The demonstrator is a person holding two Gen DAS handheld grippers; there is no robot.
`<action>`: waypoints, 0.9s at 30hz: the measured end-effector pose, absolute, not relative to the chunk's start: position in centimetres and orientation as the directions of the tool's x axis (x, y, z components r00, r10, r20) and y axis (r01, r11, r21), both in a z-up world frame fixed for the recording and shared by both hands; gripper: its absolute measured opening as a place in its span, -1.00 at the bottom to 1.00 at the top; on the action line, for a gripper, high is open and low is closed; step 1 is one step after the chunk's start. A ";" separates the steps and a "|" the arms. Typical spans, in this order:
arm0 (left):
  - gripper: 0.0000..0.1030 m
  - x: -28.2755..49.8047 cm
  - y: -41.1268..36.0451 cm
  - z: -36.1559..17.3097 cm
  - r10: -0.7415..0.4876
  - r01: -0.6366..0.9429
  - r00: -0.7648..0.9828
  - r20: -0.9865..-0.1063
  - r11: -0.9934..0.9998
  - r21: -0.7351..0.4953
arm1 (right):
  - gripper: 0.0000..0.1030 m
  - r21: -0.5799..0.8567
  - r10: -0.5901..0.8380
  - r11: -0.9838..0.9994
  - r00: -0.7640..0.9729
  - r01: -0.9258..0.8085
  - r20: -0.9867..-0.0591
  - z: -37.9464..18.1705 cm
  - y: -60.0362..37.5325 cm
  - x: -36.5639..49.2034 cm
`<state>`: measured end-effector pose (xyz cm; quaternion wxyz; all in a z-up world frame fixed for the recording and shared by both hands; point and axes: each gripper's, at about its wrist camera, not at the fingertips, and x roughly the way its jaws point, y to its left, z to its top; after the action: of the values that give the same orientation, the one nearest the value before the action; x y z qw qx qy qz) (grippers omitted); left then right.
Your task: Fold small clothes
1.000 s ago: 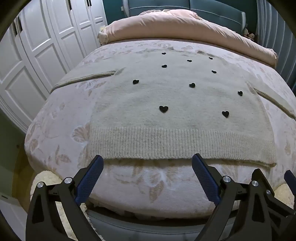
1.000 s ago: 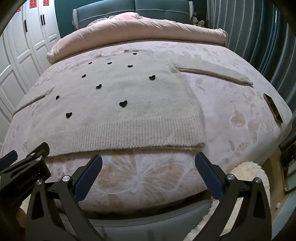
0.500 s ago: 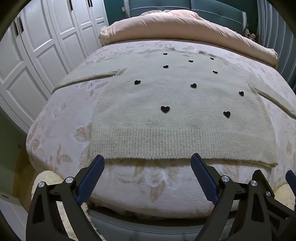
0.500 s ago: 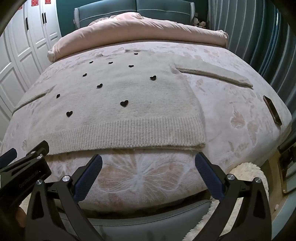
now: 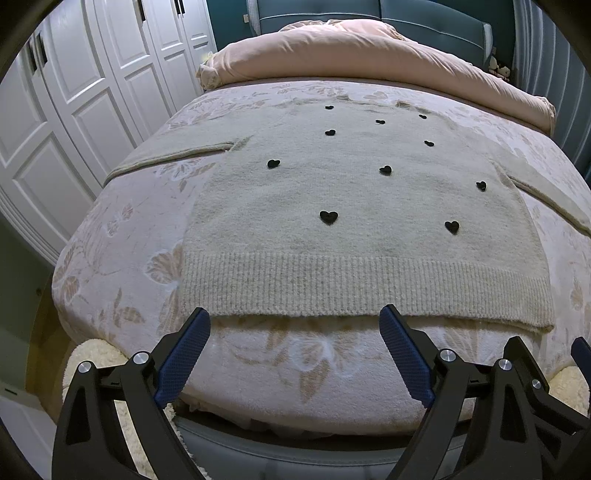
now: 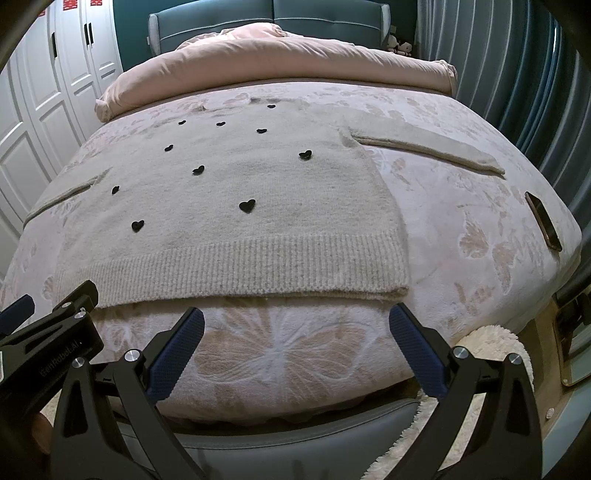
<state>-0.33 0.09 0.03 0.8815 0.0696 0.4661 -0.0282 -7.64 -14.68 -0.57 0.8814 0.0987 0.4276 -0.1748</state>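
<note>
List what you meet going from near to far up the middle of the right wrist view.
Right gripper → bedspread → sweater → duvet → headboard.

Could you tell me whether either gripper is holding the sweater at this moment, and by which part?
Nothing is held. The left gripper and right gripper are open, short of the sweater hem.

Open bedspread (image 6: 461,206) at 3 o'clock of the flat sweater (image 6: 236,206), a phone (image 6: 543,220) lying near its right edge, rolled duvet (image 5: 369,51) barring 12 o'clock, wardrobe doors (image 5: 74,110) close at 9 o'clock
</note>
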 end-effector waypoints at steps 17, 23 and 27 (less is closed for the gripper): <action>0.72 -0.4 -0.3 0.2 0.019 0.116 0.569 -0.822 0.988 0.103 | 0.90 0.021 -0.226 0.920 0.572 0.392 -0.789 -0.5 -14.9 -7.7; 0.72 -0.4 -0.4 0.3 0.019 0.115 0.571 -0.821 0.988 0.103 | 0.90 0.020 -0.227 0.919 0.571 0.393 -0.789 -0.5 -14.8 -7.7; 0.72 -0.4 -0.3 0.3 0.018 0.116 0.571 -0.821 0.988 0.103 | 0.90 0.020 -0.228 0.919 0.572 0.393 -0.788 -0.4 -14.9 -7.7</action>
<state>-0.36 -0.34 0.28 0.8834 0.0727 0.4622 -0.0278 -7.71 -14.91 -0.39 0.8812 0.0968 0.4279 -0.1763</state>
